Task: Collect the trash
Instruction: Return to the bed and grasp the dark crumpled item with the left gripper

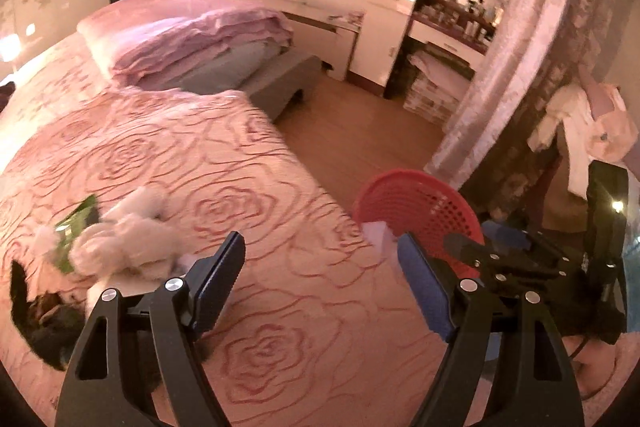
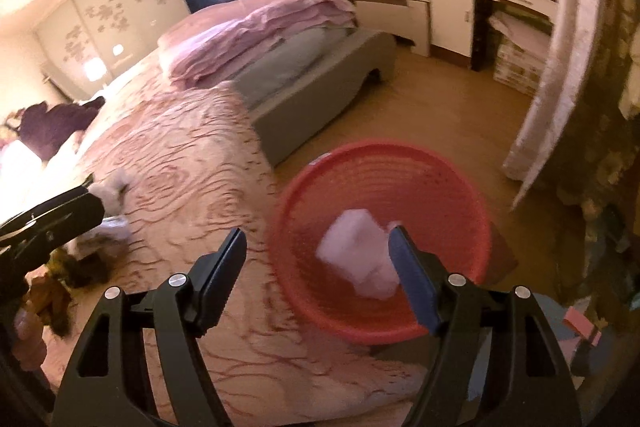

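We see the basket (image 2: 380, 243) off the bed's (image 2: 180, 163) right edge, a tissue wad (image 2: 356, 255) inside it. On the bed, left of us, lies a tissue pile (image 1: 124, 243) beside what may be a wrapper (image 1: 76, 227). Folded quilts (image 2: 260, 31) lie beyond.

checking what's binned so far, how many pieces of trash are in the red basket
1 visible: a crumpled white tissue lying in the bottom of the red basket, beside the bed. The right gripper blocks part of the basket's inside, so more could be hidden.
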Tool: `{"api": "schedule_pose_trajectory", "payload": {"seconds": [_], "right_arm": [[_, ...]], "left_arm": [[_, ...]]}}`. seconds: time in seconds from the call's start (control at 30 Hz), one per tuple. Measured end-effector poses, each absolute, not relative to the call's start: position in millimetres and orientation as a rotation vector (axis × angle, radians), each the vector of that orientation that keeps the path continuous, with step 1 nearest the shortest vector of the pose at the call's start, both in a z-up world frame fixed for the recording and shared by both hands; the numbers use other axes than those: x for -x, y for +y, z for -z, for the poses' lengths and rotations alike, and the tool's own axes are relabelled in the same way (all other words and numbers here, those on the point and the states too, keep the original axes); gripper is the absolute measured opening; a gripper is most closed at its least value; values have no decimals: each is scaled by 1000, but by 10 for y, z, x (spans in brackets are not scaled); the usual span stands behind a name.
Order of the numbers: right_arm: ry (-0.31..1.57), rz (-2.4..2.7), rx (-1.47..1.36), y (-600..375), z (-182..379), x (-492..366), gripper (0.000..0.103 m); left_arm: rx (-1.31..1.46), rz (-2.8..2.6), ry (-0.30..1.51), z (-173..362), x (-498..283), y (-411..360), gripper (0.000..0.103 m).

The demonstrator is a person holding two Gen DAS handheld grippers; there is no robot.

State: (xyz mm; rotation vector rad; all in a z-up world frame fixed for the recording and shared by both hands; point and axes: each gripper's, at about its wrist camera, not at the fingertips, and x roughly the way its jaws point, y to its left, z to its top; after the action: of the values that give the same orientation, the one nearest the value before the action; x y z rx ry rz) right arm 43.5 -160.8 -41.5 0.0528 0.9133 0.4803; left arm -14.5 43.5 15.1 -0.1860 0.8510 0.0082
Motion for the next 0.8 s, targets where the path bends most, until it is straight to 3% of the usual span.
{"api": "schedule_pose_trajectory", "payload": {"seconds": [0.53,0.8], "right_arm": [[916,-663,40,-857,287,-207,74],[932,-683,58,-704,313,-170,74]], "left_arm": [[257,-287,732,-564,751,1688,76],[349,-406,735,-481,1162,2297,76]]}}
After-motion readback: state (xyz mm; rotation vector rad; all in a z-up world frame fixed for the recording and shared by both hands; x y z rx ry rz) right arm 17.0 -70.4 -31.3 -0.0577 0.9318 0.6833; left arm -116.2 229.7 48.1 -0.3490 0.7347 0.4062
